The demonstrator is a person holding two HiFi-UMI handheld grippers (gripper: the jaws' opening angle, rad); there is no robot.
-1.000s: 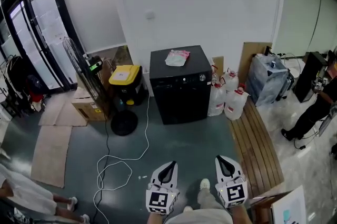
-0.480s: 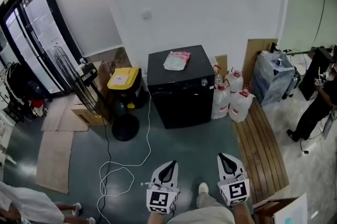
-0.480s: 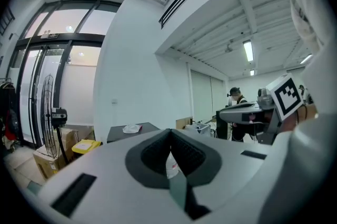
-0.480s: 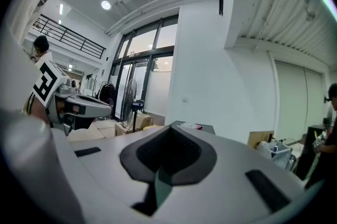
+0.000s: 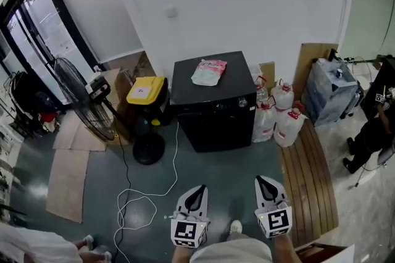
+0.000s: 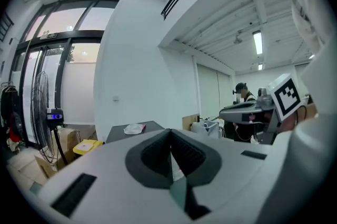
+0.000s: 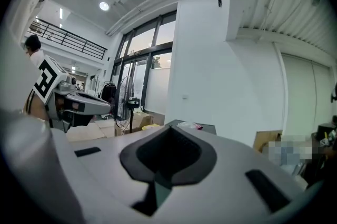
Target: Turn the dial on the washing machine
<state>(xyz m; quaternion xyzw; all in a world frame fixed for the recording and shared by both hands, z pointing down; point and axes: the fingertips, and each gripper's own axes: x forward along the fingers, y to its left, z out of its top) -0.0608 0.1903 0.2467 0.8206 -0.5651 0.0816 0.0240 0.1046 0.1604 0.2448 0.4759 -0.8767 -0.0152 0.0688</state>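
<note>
Against the white wall the washer (image 5: 213, 108) is set, its dial (image 5: 243, 103) at the front's top right, well apart from both tongs. Left tongs (image 5: 197, 192) and right tongs (image 5: 263, 183) are held closed on nothing. The washer should be approached squarely, and one pair opened before the dial is gripped.

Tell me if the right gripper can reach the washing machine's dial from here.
Probably not yet: the right gripper, jaws shut, is well short of the washing machine. Only floor lies between them, and the dial on its front looks unblocked.
</note>
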